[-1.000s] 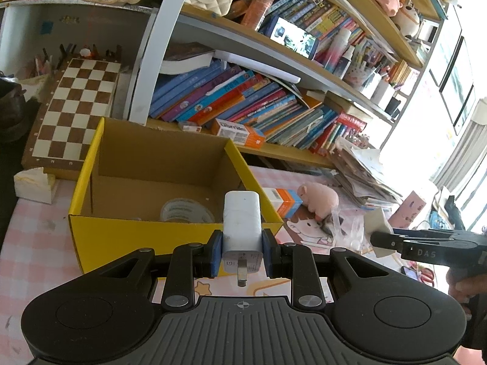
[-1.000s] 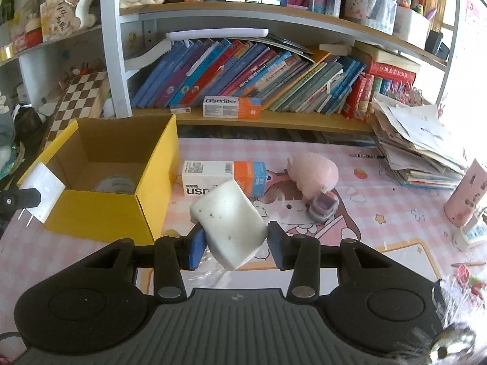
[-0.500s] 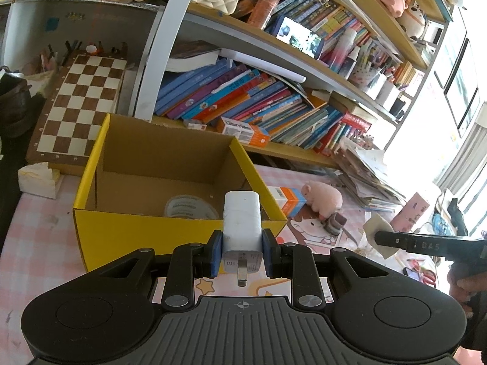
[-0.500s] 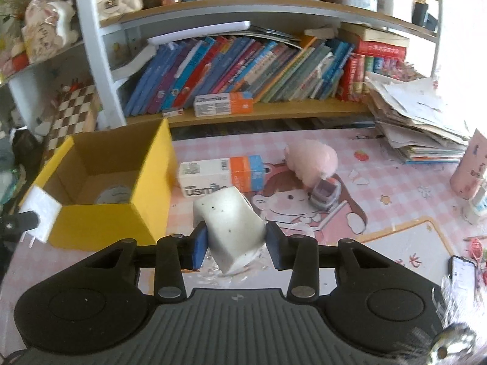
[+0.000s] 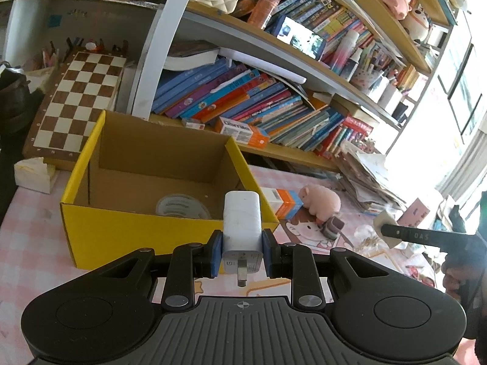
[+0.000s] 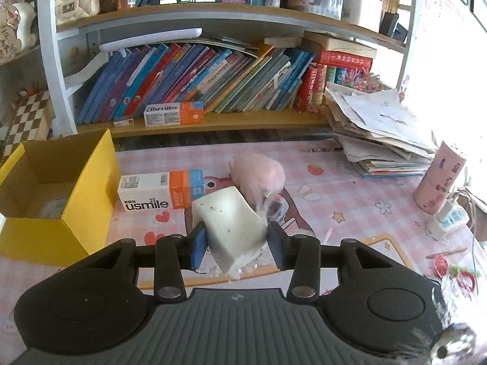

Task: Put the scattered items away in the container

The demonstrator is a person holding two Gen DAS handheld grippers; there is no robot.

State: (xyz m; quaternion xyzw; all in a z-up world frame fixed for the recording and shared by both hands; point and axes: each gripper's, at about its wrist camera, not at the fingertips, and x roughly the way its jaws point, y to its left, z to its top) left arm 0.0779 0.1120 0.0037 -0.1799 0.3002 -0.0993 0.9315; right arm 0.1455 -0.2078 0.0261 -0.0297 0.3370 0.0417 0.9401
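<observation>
While a white plug adapter (image 5: 242,222) is clamped in the left gripper (image 5: 240,254) just before the yellow box (image 5: 127,228), a tape roll (image 5: 182,207) is seen inside only from that side. A speckled white block (image 6: 232,226), possibly an eraser, sits between the right gripper's (image 6: 237,245) opening jaws, pads touching it.

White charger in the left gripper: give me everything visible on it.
The charger is a white, smooth plastic block with rounded corners. It stands upright between the blue pads of the left gripper, which is shut on its lower sides. Its base faces the camera, showing a small printed mark and a metal prong. It hangs just short of the yellow box, before the near wall, not yet inside.
</observation>
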